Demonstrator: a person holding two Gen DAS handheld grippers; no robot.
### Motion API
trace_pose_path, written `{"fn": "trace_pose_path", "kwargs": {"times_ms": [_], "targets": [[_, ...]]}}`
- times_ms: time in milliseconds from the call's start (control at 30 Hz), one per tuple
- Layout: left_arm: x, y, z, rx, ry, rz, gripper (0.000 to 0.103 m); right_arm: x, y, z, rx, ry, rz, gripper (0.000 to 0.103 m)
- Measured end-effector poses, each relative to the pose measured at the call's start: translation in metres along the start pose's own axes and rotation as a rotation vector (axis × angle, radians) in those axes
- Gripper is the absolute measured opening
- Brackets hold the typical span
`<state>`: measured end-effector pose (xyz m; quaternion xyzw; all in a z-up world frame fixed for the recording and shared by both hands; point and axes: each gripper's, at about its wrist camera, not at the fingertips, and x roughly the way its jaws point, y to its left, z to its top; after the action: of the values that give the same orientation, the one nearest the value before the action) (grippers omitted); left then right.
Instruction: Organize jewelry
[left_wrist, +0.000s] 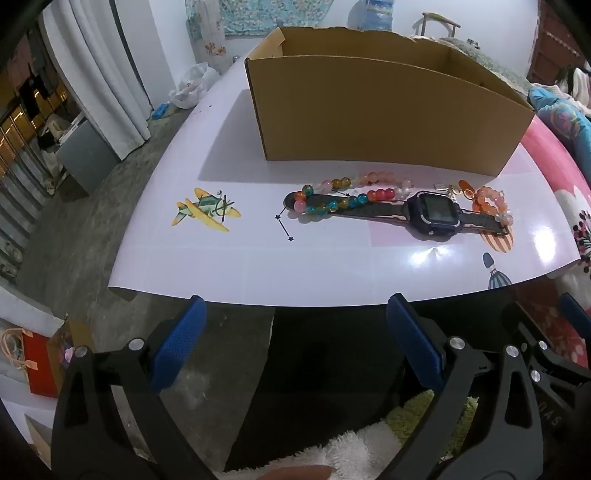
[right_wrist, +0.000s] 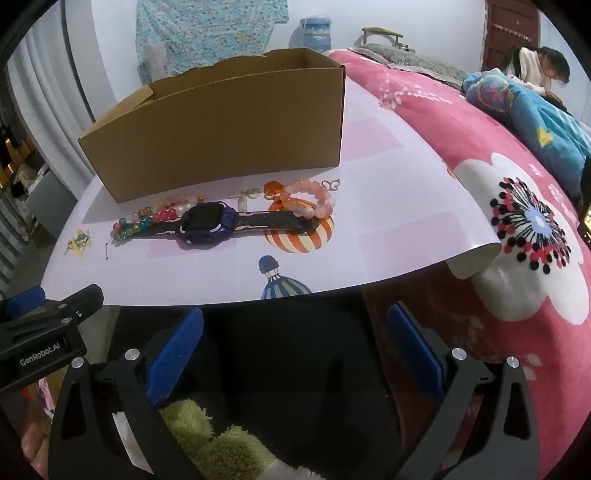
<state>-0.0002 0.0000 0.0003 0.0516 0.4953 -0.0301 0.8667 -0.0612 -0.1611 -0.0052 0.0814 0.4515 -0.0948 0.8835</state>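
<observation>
A dark blue smartwatch (left_wrist: 432, 216) (right_wrist: 207, 223) lies flat on the white patterned sheet (left_wrist: 258, 266) (right_wrist: 388, 221), strap stretched left to right. A multicoloured bead bracelet (left_wrist: 332, 197) (right_wrist: 147, 219) rests over its left strap end. An orange-pink bead bracelet (left_wrist: 491, 201) (right_wrist: 308, 199) sits at its right end, with small metal charms (right_wrist: 245, 194) beside it. Behind them stands an open cardboard box (left_wrist: 384, 107) (right_wrist: 221, 136). My left gripper (left_wrist: 295, 347) and right gripper (right_wrist: 295, 350) hover open, short of the sheet's near edge, nothing between their blue pads.
The sheet lies on a pink flowered blanket (right_wrist: 498, 184); its right corner curls up. A person (right_wrist: 535, 70) sits at the far right behind a blue cushion (right_wrist: 524, 110). White curtains (left_wrist: 103, 66) and a concrete floor lie to the left. Green and white fluffy fabric (right_wrist: 207, 443) is below the grippers.
</observation>
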Motion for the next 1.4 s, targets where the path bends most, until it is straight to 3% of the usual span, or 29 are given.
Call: {"fn": "trace_pose_path", "kwargs": {"times_ms": [367,1400], "targets": [[0.0046,0.0013,0.0054,0.001,0.029,0.0,0.095,0.0009,0.0026,0.0005,-0.002,0.002,-0.008,0.097],[0.003,-0.0054,-0.0032,0.008,0.015,-0.005,0.095,-0.0033,0.0015,0.0008,-0.003,0.001,-0.014,0.097]]}}
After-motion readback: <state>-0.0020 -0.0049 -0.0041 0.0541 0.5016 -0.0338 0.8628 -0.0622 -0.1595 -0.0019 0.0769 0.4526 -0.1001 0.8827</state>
